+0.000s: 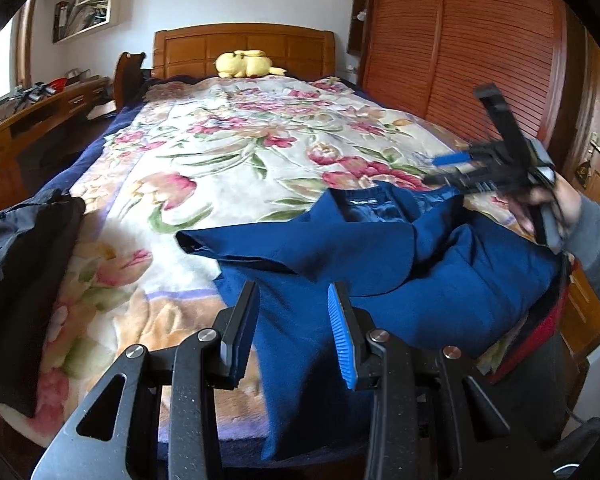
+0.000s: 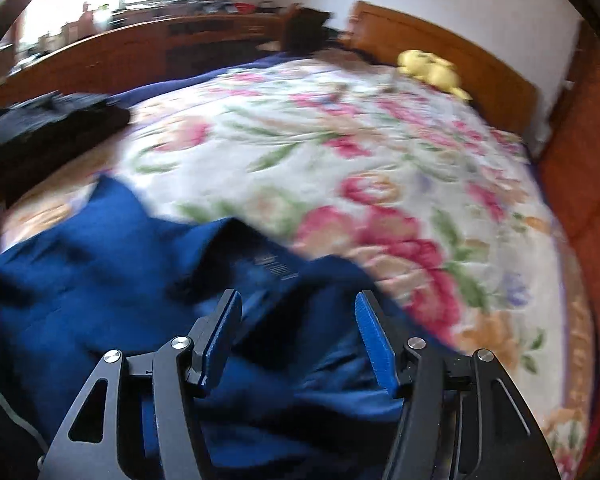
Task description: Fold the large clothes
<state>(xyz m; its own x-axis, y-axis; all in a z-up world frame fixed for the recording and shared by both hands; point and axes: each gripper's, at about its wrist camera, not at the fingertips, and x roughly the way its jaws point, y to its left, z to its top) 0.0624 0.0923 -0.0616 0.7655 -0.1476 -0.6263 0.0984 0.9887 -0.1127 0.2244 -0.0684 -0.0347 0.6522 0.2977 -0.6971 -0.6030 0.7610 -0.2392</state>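
Observation:
A large dark blue garment [image 1: 364,264] lies crumpled at the near end of the bed, collar and label facing up; it also fills the lower left of the right wrist view [image 2: 112,264]. My left gripper [image 1: 294,296] is open and empty, just above the garment's near part. My right gripper [image 2: 298,308] is open and empty over the collar area. In the left wrist view the right gripper [image 1: 440,170] shows blurred at the right, held in a hand, above the garment's far right edge.
The bed has a floral blanket [image 1: 236,148] and a wooden headboard [image 1: 244,46] with a yellow plush toy [image 1: 246,65]. A black garment [image 1: 24,248] lies at the bed's left edge. A wooden desk [image 1: 32,120] stands left, a wardrobe [image 1: 472,40] right.

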